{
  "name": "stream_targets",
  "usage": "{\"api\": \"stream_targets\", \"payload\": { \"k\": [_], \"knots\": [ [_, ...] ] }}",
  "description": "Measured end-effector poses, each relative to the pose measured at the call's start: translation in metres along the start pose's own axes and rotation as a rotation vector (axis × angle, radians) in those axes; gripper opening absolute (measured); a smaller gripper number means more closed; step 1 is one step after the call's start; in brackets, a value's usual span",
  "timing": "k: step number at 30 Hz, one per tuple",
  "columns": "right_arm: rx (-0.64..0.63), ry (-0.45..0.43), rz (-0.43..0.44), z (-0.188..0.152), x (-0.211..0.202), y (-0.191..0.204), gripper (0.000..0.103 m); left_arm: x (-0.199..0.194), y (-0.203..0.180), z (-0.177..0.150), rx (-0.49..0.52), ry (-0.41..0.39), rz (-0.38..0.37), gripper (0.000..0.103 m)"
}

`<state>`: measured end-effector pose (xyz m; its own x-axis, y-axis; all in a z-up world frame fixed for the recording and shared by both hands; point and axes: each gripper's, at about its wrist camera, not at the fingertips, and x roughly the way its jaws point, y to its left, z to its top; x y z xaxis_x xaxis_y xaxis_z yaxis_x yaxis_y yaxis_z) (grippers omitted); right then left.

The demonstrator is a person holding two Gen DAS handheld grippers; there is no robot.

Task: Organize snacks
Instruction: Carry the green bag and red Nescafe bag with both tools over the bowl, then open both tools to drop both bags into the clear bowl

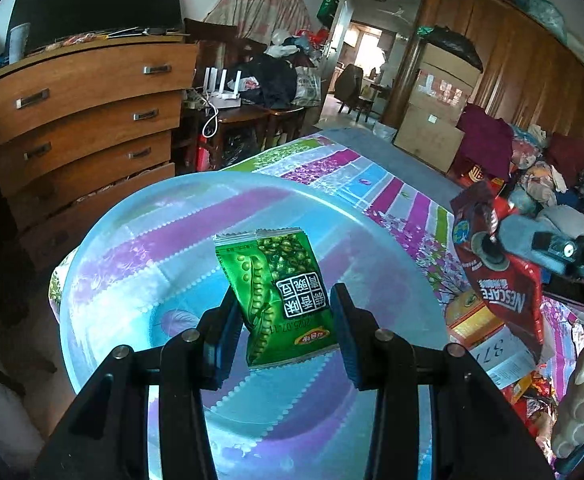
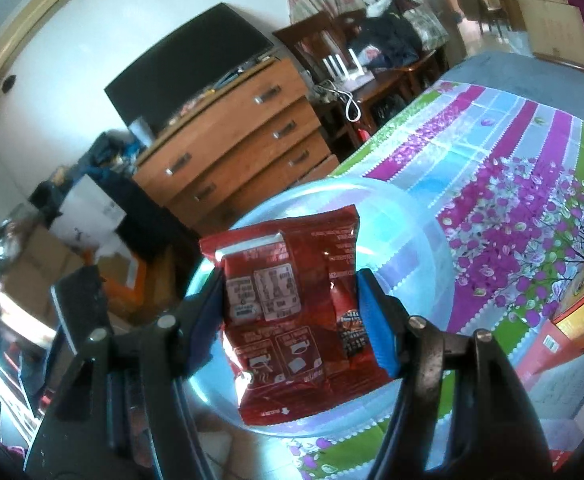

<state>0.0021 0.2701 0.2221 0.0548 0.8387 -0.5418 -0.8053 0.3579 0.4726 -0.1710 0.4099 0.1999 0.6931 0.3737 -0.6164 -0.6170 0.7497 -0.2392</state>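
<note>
- Snacks in transit: left tongs (image 1: 284,312) pinch green pea packet (image 1: 280,292); right tongs (image 2: 292,312) pinch red Nescafé sachet (image 2: 292,312).
- Translucent blue plastic basin (image 1: 132,240) appears empty.
- Remaining: deposit both; further packets lie on the table (image 1: 404,204).

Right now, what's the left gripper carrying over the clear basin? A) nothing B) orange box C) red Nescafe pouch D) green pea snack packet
D: the left gripper is clamped on the green pea snack packet above the clear basin; the red Nescafe pouch is in the right gripper.
</note>
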Motion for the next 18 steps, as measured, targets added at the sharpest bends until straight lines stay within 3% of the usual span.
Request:
{"api": "stream_targets", "payload": {
  "k": [16,18],
  "knots": [
    [-0.013,0.049,-0.034,-0.004,0.029,0.000,0.067,0.009,0.016,-0.005,-0.023,0.030,0.007,0.045],
    [-0.003,0.058,-0.028,-0.004,0.033,-0.001,0.069,0.010,0.019,-0.006,-0.033,0.036,0.011,0.049]
  ]
}}
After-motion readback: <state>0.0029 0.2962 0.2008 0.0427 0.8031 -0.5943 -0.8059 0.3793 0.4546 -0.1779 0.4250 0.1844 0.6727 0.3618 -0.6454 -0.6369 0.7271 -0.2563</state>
